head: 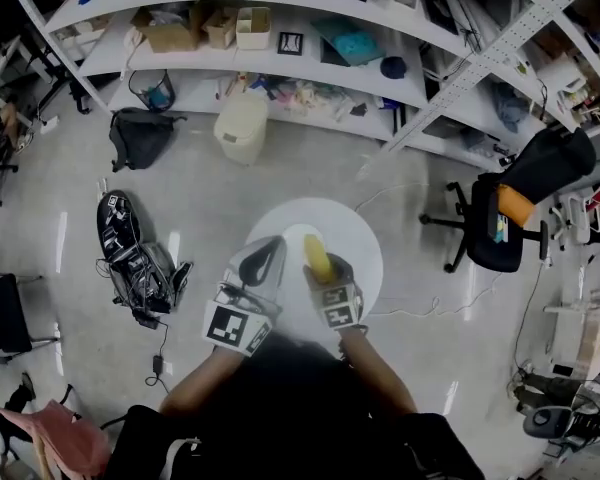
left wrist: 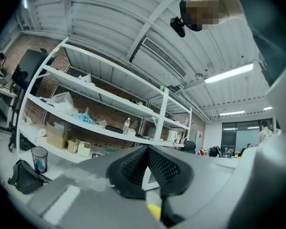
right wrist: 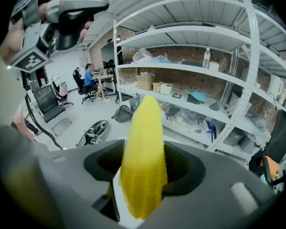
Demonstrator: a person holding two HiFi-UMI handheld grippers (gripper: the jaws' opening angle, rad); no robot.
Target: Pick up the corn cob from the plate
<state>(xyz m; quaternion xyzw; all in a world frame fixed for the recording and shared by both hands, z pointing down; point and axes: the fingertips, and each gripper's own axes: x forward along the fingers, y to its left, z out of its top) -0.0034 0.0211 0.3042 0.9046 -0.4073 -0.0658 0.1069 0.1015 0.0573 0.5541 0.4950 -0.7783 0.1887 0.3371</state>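
My right gripper (head: 322, 268) is shut on a yellow corn cob (head: 317, 255), held above a round white table (head: 365, 243). In the right gripper view the corn cob (right wrist: 143, 161) stands upright between the two black pads of the right gripper (right wrist: 144, 171), its pointed tip up. My left gripper (head: 263, 261) hovers just left of it over the table's near left edge. Seen from the left gripper view, the left gripper (left wrist: 147, 168) has its black mesh pads pressed together with nothing between them, and a bit of the yellow corn cob (left wrist: 155, 210) shows below. No plate is visible.
White shelving (head: 280, 63) with boxes and clutter runs along the far side. On the floor lie a black bag (head: 130, 248), a dark backpack (head: 140, 136) and a cream bin (head: 242, 126). A black office chair (head: 500, 223) stands to the right.
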